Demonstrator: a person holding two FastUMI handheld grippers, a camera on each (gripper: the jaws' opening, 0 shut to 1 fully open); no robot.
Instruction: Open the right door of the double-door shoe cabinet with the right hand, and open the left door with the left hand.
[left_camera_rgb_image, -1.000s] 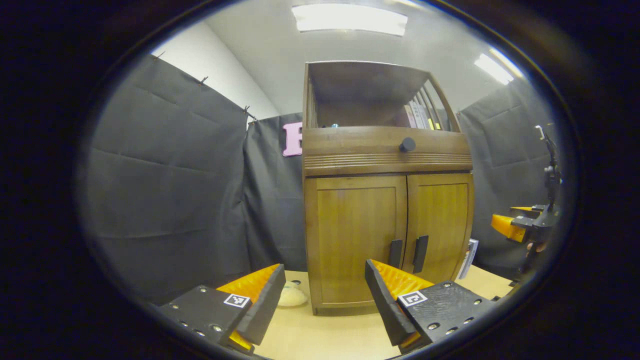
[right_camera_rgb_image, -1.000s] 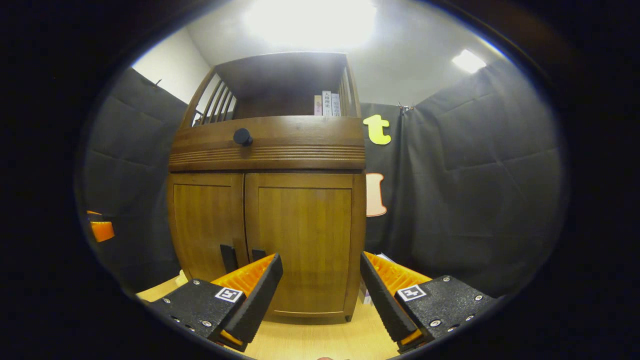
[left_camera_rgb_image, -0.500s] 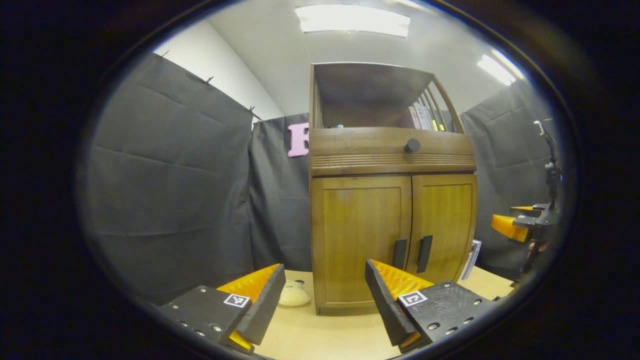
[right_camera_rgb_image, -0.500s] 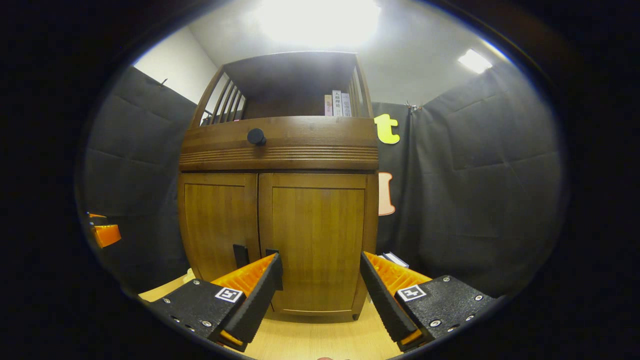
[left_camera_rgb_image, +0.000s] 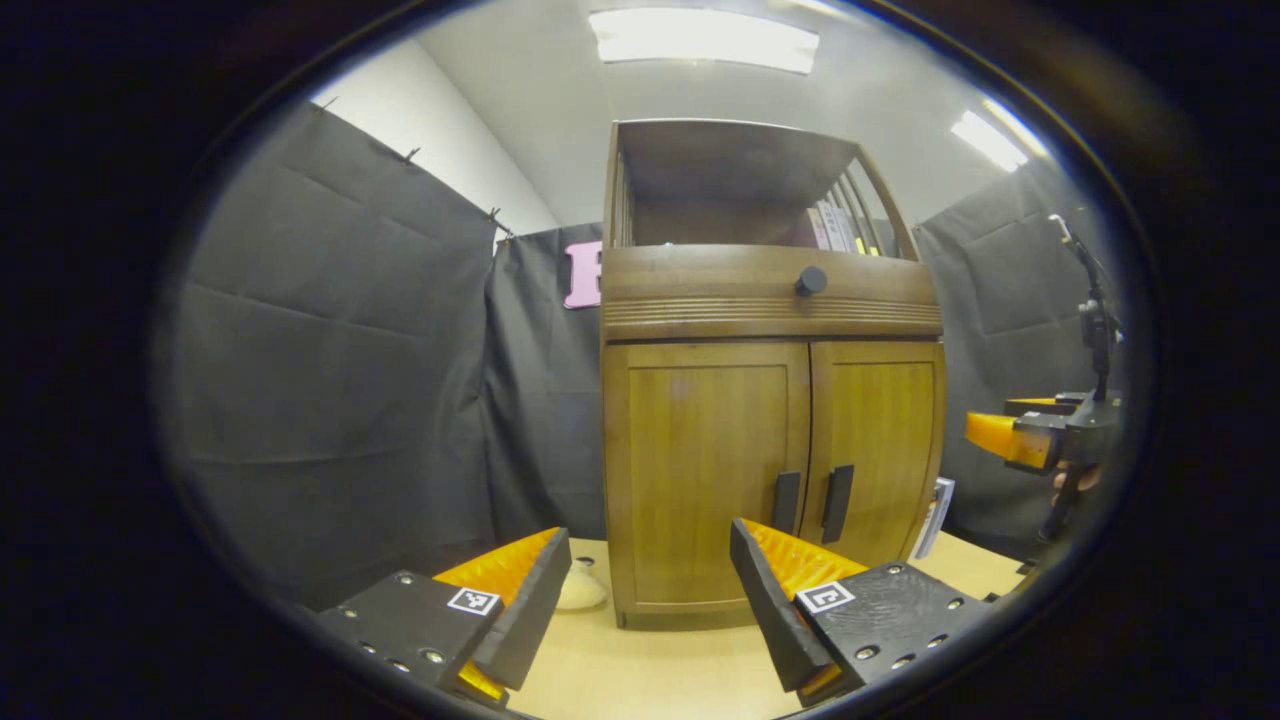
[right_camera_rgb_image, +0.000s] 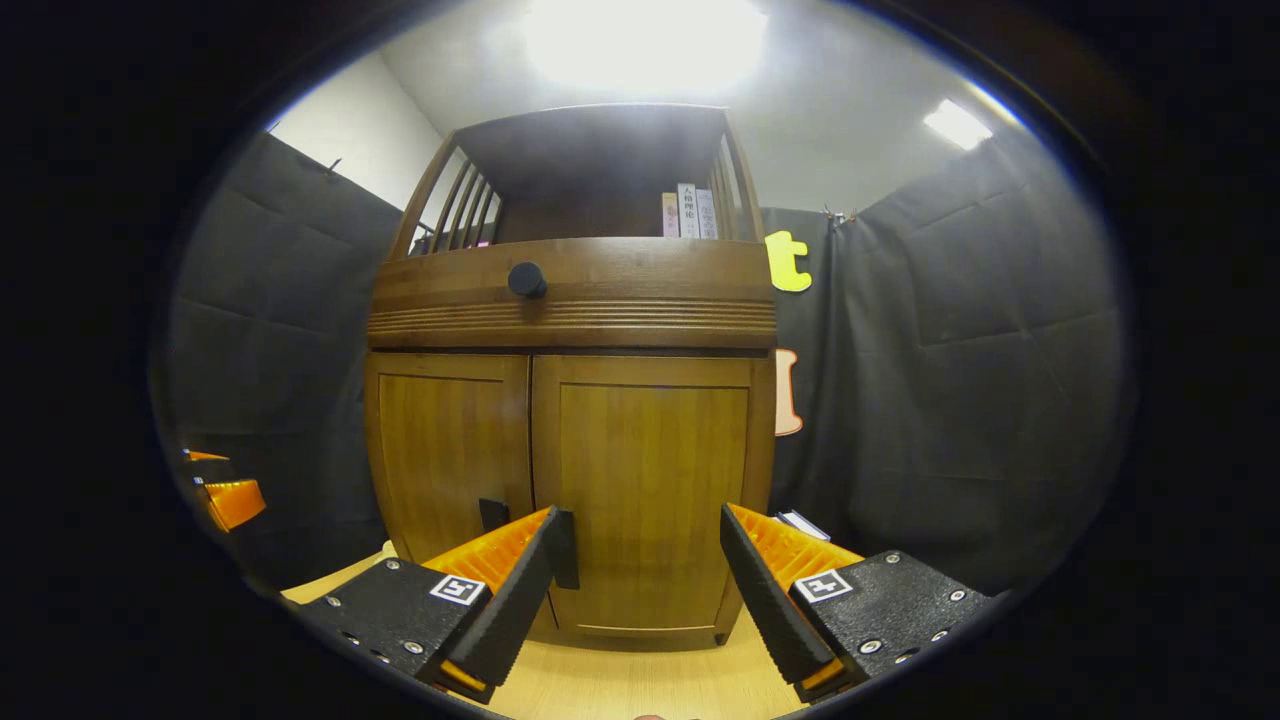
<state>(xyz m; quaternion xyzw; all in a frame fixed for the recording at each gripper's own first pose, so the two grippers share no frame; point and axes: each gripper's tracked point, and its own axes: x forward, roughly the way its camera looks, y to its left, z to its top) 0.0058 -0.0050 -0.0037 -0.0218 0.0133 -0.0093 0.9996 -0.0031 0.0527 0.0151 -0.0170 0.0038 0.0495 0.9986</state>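
Standing on the wooden tabletop (right_camera_rgb_image: 620, 690), the shoe cabinet (right_camera_rgb_image: 570, 300) has both doors closed; the right door (right_camera_rgb_image: 650, 490) comes first. The right gripper (right_camera_rgb_image: 640, 560) hangs near it, fingers spread wide, needing to close on the right handle (right_camera_rgb_image: 566, 548). The left gripper (left_camera_rgb_image: 650, 580) waits wide too.

Black cloth walls (left_camera_rgb_image: 330, 330) are enclosing the booth, ceiling lights (left_camera_rgb_image: 700, 40) are glaring overhead, and a pale wooden desk (right_camera_rgb_image: 640, 685) is lying below; something pale, perhaps plush (left_camera_rgb_image: 582, 592), is resting there.

Cloth-walled (left_camera_rgb_image: 330, 330) recording booth, ceiling lights (left_camera_rgb_image: 703, 40)
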